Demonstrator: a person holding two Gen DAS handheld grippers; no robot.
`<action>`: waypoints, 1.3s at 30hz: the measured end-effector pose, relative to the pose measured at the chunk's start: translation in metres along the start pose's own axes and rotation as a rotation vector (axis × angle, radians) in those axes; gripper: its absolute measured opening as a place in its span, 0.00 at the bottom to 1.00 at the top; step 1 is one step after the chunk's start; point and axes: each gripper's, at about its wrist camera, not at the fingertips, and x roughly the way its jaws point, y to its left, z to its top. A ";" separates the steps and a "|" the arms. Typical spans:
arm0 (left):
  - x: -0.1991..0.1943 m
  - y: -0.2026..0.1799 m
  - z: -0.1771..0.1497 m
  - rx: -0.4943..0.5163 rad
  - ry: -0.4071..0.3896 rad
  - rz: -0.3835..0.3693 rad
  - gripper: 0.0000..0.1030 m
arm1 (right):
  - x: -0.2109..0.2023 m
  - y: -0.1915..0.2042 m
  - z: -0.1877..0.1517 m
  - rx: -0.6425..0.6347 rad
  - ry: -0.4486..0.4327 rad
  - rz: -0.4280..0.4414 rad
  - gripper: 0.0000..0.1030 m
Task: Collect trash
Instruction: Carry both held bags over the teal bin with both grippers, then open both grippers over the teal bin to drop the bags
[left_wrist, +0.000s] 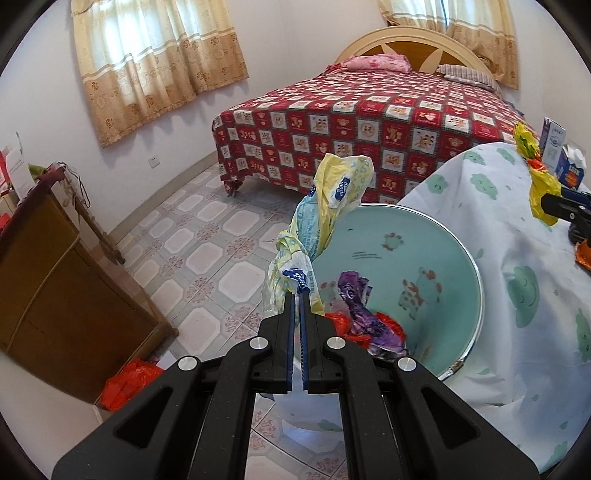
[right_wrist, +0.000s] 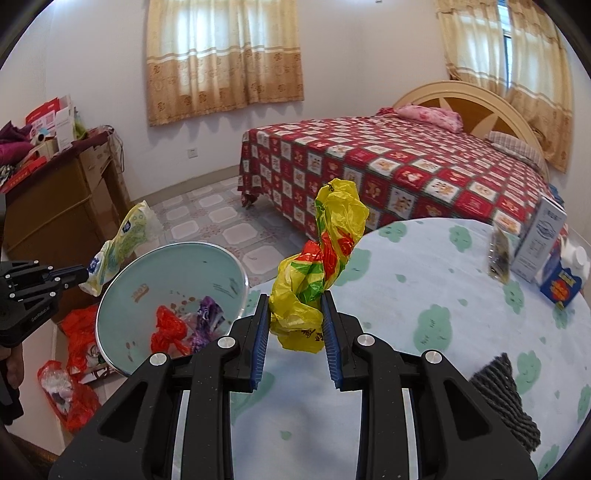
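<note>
My left gripper (left_wrist: 298, 293) is shut on a pale yellow plastic wrapper (left_wrist: 325, 206) and holds it above the near-left rim of the light blue bin (left_wrist: 436, 236). The bin holds red and purple wrappers (left_wrist: 364, 314). My right gripper (right_wrist: 295, 299) is shut on a crumpled yellow, red and green plastic bag (right_wrist: 325, 254), held above the table edge just right of the bin (right_wrist: 122, 295). The left gripper (right_wrist: 79, 275) with its wrapper (right_wrist: 122, 243) shows at the left of the right wrist view. The right gripper's bag (left_wrist: 535, 177) shows at the right of the left wrist view.
A round table with a cloud-print cloth (right_wrist: 424, 295) carries cartons (right_wrist: 543, 240) and a grey knitted item (right_wrist: 506, 398). Red bags (right_wrist: 74, 369) lie on the tiled floor beside a wooden cabinet (left_wrist: 62, 295). A bed with a red quilt (left_wrist: 369, 125) stands behind.
</note>
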 end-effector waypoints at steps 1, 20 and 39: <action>0.001 0.002 0.000 -0.003 0.002 0.003 0.03 | 0.000 0.000 0.000 -0.001 0.000 0.001 0.27; 0.007 0.020 0.003 -0.038 0.025 0.046 0.03 | 0.020 0.031 0.006 -0.069 0.022 0.061 0.27; 0.005 0.019 0.005 -0.041 0.024 0.017 0.03 | 0.023 0.045 0.008 -0.114 0.029 0.095 0.27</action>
